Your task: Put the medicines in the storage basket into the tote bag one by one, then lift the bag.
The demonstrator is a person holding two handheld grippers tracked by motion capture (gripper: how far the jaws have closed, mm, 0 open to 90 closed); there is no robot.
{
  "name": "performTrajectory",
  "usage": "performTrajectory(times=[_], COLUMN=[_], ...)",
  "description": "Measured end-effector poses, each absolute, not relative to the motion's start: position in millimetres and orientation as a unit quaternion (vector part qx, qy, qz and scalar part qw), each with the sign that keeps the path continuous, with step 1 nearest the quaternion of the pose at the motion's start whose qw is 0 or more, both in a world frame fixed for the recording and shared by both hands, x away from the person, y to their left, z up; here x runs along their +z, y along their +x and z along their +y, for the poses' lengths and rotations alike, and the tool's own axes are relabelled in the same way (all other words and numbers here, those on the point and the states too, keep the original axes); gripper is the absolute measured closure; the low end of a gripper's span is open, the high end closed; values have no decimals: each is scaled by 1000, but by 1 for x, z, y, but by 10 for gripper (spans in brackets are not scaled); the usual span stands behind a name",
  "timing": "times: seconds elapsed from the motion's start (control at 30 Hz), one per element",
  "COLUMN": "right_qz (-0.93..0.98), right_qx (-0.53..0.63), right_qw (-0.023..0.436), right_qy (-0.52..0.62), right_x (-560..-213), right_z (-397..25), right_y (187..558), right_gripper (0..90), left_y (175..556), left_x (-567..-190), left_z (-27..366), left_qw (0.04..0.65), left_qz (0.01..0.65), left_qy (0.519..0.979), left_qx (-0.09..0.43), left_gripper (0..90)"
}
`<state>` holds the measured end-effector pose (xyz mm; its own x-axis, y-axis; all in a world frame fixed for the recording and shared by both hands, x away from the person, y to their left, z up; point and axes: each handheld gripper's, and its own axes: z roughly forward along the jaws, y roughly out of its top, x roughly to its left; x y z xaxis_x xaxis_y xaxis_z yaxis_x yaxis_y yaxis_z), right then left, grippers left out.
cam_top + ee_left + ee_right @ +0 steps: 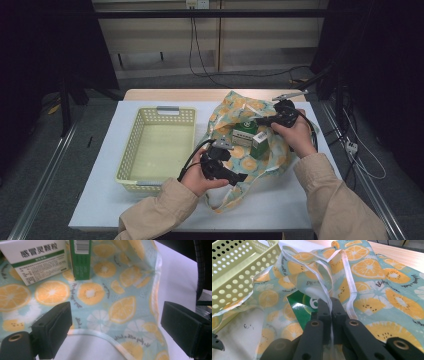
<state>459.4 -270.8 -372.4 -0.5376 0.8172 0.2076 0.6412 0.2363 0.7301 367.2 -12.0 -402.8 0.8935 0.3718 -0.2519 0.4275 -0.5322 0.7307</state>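
A fabric bag (pixel 245 160) printed with orange slices lies on the white table right of the basket. A white box with a green stripe (pixel 243 137) and a green box (pixel 260 143) sit in its mouth. In the left gripper view the white box (pixel 35 261) and the green box (pixel 81 260) lie just beyond the bag's near rim (pixel 100 333). My left gripper (pixel 117 325) is open, its jaws spread either side of that rim, at the bag's near edge (pixel 234 164). My right gripper (pixel 330 306) is shut on the bag's translucent white strap (pixel 325 287) and holds the far rim up (pixel 261 120). A dark green box (pixel 303 305) shows beneath.
An empty pale yellow perforated basket (pixel 131 150) stands left of the bag, and its corner (pixel 234 272) is close to the lifted rim. The white table surface (pixel 100 195) surrounds both. A wooden strip (pixel 170 94) runs along the far edge.
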Motion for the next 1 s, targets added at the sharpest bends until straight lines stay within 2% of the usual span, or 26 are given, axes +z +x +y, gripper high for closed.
performTrajectory(times=[0.37, 0.47, 0.57, 0.67, 0.7, 0.73, 0.77, 0.8, 0.83, 0.87, 0.97, 1.0], right_qz=[778, 779, 777, 777, 777, 776, 775, 774, 774, 774, 772, 772], right_qx=[403, 403, 404, 405, 405, 407, 408, 410, 410, 410, 414, 416], right_qw=[111, 112, 112, 111, 111, 112, 112, 113, 112, 113, 115, 117], right_qy=[468, 468, 469, 469, 470, 469, 469, 469, 469, 469, 468, 467], right_x=[-372, -371, -371, -369, -368, -368, -367, -366, -365, -365, -359, -356], right_z=[-270, -270, -270, -271, -272, -272, -273, -274, -274, -275, -278, -280], right_y=[461, 460, 460, 460, 460, 461, 461, 460, 459, 458, 456, 455], right_gripper=[890, 889, 889, 890, 890, 890, 890, 889, 890, 889, 890, 889], left_y=[344, 340, 338, 338, 337, 339, 339, 339, 342, 345, 357, 362], left_x=[-416, -425, -433, -439, -441, -443, -443, -442, -441, -436, -409, -399], left_z=[-18, -23, -27, -29, -30, -29, -30, -30, -29, -28, -20, -17], left_qw=[420, 407, 395, 368, 363, 358, 351, 342, 352, 350, 361, 383], left_qz=[197, 197, 203, 205, 217, 206, 201, 215, 213, 220, 237, 243], left_qy=[885, 890, 895, 907, 906, 911, 915, 915, 911, 911, 901, 891], left_qx=[-49, -51, -40, -19, -4, -14, -12, 1, -16, -11, 29, 25], left_gripper=[73, 83, 135, 264, 344, 459, 631, 743, 861, 891, 900, 900])
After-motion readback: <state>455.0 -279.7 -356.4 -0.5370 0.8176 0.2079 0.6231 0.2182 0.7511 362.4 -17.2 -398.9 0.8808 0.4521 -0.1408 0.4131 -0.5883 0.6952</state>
